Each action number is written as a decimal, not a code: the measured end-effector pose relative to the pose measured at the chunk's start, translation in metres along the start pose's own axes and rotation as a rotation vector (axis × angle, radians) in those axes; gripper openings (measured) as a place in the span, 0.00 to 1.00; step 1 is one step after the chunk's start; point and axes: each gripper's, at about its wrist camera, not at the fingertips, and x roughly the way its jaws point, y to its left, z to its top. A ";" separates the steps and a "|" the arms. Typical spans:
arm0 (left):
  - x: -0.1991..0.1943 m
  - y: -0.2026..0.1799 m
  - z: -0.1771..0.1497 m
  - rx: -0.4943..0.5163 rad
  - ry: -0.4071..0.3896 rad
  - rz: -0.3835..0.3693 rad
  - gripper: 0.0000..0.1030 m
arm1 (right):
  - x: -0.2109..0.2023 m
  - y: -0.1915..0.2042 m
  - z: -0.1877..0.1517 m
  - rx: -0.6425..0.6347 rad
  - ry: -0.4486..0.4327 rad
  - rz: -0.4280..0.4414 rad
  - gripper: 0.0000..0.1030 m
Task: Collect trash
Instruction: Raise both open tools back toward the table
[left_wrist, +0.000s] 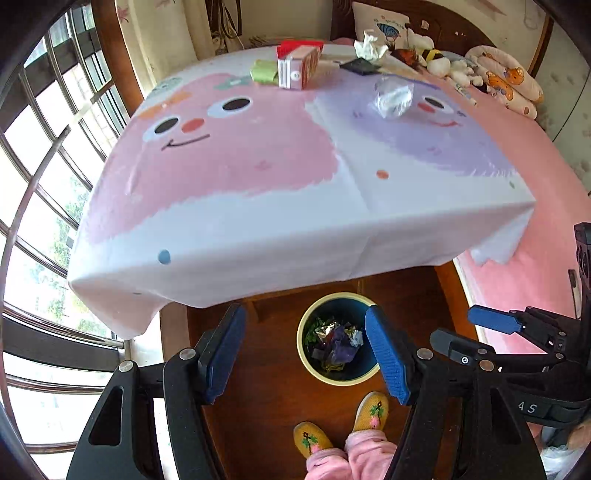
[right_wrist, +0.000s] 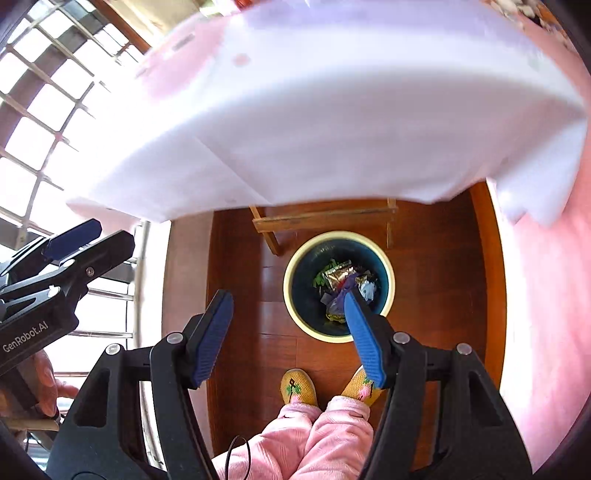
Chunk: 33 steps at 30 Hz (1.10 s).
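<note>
A round bin (left_wrist: 309, 318) with a cream rim stands on the wooden floor below the table edge, with wrappers and scraps (left_wrist: 338, 341) inside; it also shows in the right wrist view (right_wrist: 295, 266). My left gripper (left_wrist: 306, 325) is open and empty above the bin. My right gripper (right_wrist: 286, 301) is open and empty above the bin too. On the table's far side lie a crumpled clear plastic piece (left_wrist: 393, 96), a white tissue wad (left_wrist: 369, 46), a green packet (left_wrist: 264, 72) and a pink and red carton (left_wrist: 299, 64).
The table (left_wrist: 236, 229) wears a pink, purple and white cartoon cloth that hangs over its near edge. A pink bed (left_wrist: 517, 155) with plush toys lies to the right. A barred window (left_wrist: 40, 155) is to the left. The person's yellow slippers (left_wrist: 371, 410) stand by the bin.
</note>
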 end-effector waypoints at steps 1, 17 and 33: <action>-0.013 0.000 0.007 -0.008 -0.013 -0.003 0.66 | -0.013 0.006 0.006 -0.012 -0.006 0.004 0.58; -0.179 0.003 0.114 -0.044 -0.236 0.105 0.66 | -0.206 0.073 0.108 -0.317 -0.314 -0.052 0.58; -0.085 0.063 0.252 0.003 -0.177 0.046 0.66 | -0.157 0.082 0.246 -0.266 -0.318 -0.035 0.58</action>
